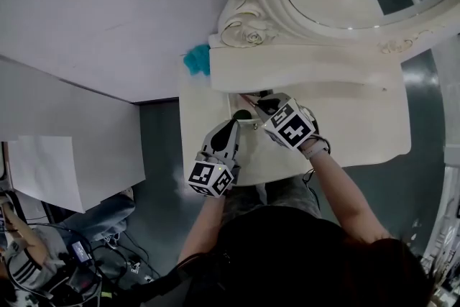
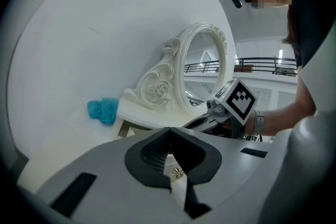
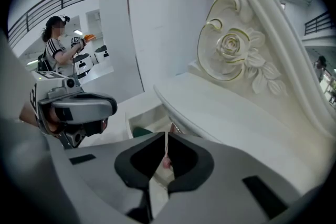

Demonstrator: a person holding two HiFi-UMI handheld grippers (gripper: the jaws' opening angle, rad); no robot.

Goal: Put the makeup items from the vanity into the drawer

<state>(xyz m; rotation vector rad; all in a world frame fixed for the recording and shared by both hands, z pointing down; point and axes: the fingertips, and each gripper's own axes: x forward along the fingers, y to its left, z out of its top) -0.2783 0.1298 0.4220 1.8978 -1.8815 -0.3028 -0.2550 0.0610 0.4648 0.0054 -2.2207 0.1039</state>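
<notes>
right gripper view — right claw (image 3: 165, 134) pinches a thin pink-tipped stick (image 3: 167, 161); left claw (image 2: 170, 129) closed.

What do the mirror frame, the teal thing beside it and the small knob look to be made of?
The mirror frame: cream-painted carved wood or moulded resin, satin, with gilt lines along the rose scrolls. The teal thing: soft, fluffy fibre, perhaps a puff or cloth, judging by its matte, fuzzy outline. The small knob: gold-coloured, likely metal, from its bright glints.
</notes>
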